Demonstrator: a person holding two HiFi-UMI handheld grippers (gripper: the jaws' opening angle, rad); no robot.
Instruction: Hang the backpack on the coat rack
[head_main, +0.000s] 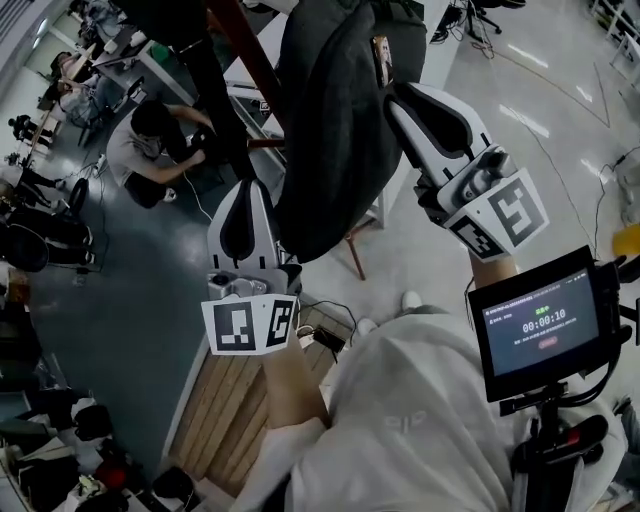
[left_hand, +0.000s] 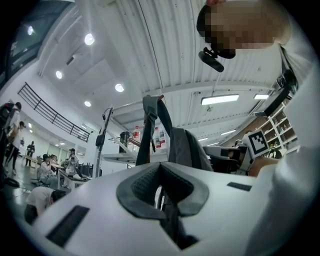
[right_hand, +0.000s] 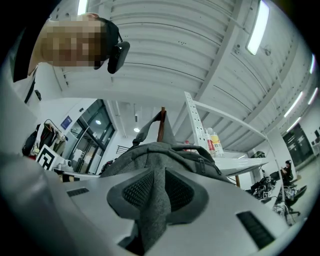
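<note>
L gripper (head_main: 250, 190): jaws pinched nearly together on a thin dark strap (left_hand: 167, 212) at the pack's lower side. It pts up along the bag.
Backpack (head_main: 335, 130): dk grey, off the floor, held betw. both grippers. Long axis approx. vertical, top end toward the rack.
Top loop (left_hand: 152, 102): drawn up tight at the pole's upper end, above both grippers. Can't tell if it's seated over a peg or just lying against the pole.
Coat rack (head_main: 245, 45): brown wood pole, just behind and above the pack. In both gripper views it stands straight past the bag's top.
R gripper (head_main: 395, 95): clamped on a fold of the grey fabric (right_hand: 155, 200), higher on the bag than the L and nearer the loop.
Key relation: loop and pole top lie up and ahead of both jaws, in line w/ the bag's long axis, so the move is up-then-down, not sideways.
Step (my read): loop at or on the peg, weight prob. carried by the grippers.
Risk: let go before the loop catches and the pack drops.
</note>
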